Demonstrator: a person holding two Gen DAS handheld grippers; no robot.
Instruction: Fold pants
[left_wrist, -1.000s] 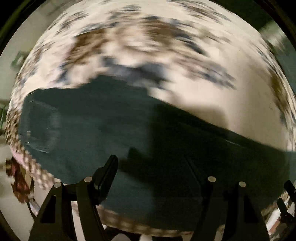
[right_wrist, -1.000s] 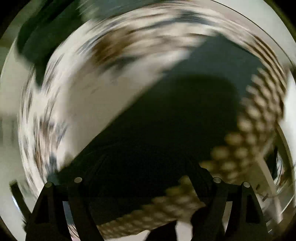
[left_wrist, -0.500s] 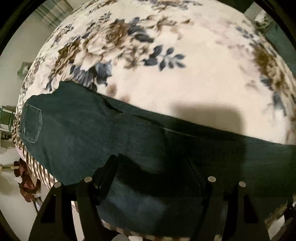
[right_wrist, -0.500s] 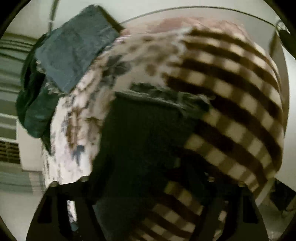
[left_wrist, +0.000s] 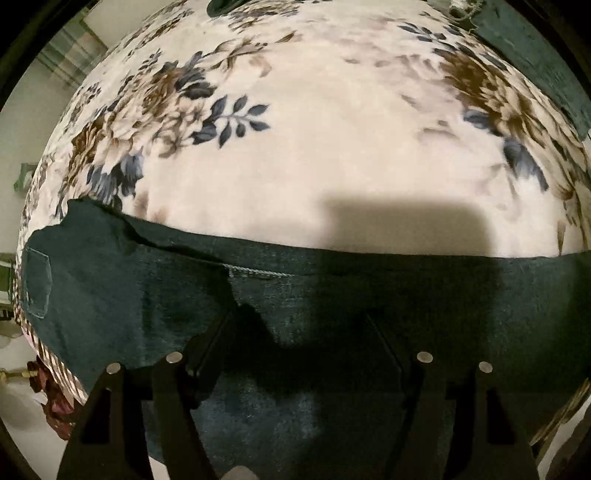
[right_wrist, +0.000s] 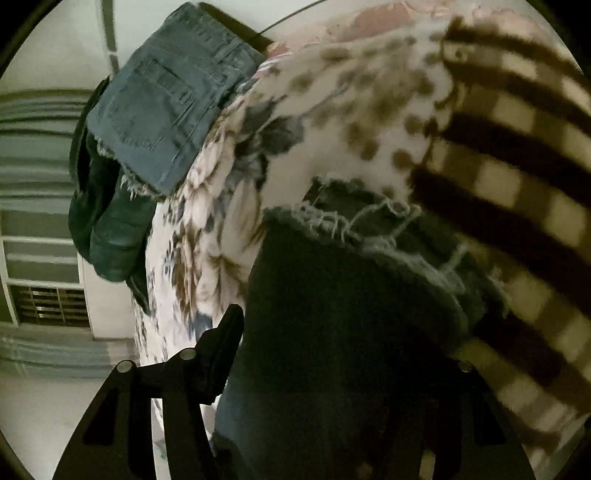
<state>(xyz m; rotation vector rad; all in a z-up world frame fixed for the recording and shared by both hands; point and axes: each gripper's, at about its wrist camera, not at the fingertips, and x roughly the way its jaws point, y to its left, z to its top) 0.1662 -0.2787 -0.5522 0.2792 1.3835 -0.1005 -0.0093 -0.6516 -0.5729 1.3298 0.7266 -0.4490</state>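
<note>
Right claw (right_wrist: 332, 343) far finger hidden behind pants (right_wrist: 332, 332).

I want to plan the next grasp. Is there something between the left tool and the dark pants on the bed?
Nothing visible. The left tool hangs open directly above the dark pants, which lie flat along the near edge of the floral blanket. Only the tool's own shadow falls on the cloth.

Dark teal-green denim pants (left_wrist: 332, 295): laid flat, lengthwise across the near edge of the surface. Seat end at left with a stitched back pocket (left_wrist: 37, 284) facing up; legs run right, one over the other. Frayed, raw-cut hem (right_wrist: 369, 225) at the far right end, pale threads loose.
</note>
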